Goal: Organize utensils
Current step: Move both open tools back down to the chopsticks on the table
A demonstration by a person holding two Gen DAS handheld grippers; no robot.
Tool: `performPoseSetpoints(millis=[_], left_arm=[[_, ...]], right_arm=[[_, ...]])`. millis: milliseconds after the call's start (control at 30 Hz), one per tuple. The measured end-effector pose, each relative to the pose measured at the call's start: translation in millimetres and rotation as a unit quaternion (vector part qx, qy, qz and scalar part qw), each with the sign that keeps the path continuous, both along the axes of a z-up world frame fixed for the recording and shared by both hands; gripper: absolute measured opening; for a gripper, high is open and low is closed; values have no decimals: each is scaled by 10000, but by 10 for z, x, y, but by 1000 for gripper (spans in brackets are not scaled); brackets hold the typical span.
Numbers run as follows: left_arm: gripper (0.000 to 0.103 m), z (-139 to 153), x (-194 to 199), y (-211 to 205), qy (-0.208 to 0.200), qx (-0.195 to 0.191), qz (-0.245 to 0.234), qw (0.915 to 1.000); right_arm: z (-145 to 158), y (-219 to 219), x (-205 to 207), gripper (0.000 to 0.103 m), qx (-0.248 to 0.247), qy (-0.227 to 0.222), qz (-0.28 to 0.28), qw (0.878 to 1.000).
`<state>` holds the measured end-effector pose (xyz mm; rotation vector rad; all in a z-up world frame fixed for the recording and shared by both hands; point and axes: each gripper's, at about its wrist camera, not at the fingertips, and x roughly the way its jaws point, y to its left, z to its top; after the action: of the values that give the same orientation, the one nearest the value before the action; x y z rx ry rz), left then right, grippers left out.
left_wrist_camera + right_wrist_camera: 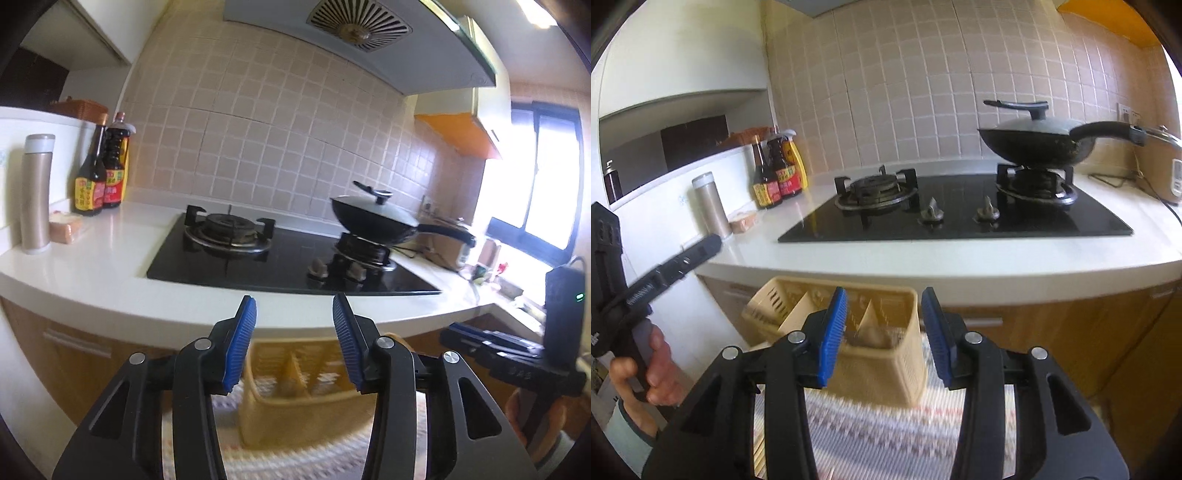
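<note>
A beige plastic utensil basket (886, 365) with dividers stands on a striped cloth (879, 435) below the counter front; in the left wrist view the basket (295, 402) is blurred. No utensil shows clearly. My left gripper (294, 306) is open and empty, above and before the basket. My right gripper (884, 299) is open and empty, its jaws wide apart just above the basket's rim. The other gripper shows at each view's edge, the right one in the left wrist view (517, 354) and the left one in the right wrist view (646, 280).
A white counter (923, 258) carries a black gas hob (960, 214) with a lidded wok (1034, 144) on the right burner. Sauce bottles (775, 177), a steel flask (711, 206) and a small box (744, 221) stand at the left. Wooden cabinet doors (1071, 332) lie below.
</note>
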<state>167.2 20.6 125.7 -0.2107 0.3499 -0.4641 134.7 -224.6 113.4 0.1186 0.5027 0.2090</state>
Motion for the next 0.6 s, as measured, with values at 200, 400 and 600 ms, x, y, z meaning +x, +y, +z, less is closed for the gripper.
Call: performPoseSetpoints(millis=[200,400,600], left_arm=[[42,142,-392,-2,665,85,-437,9968],[42,-206,-706,-109,1783,368,-912,9791],[40,-845,-868,-240,2739,894,-1125,9510]], right_arm=[[87,11,-313,39,148,859,100,9961],[-310,186,-476,39,90,2161,409,9755],[-913,452,-629,36,-295,3076,627,9490]])
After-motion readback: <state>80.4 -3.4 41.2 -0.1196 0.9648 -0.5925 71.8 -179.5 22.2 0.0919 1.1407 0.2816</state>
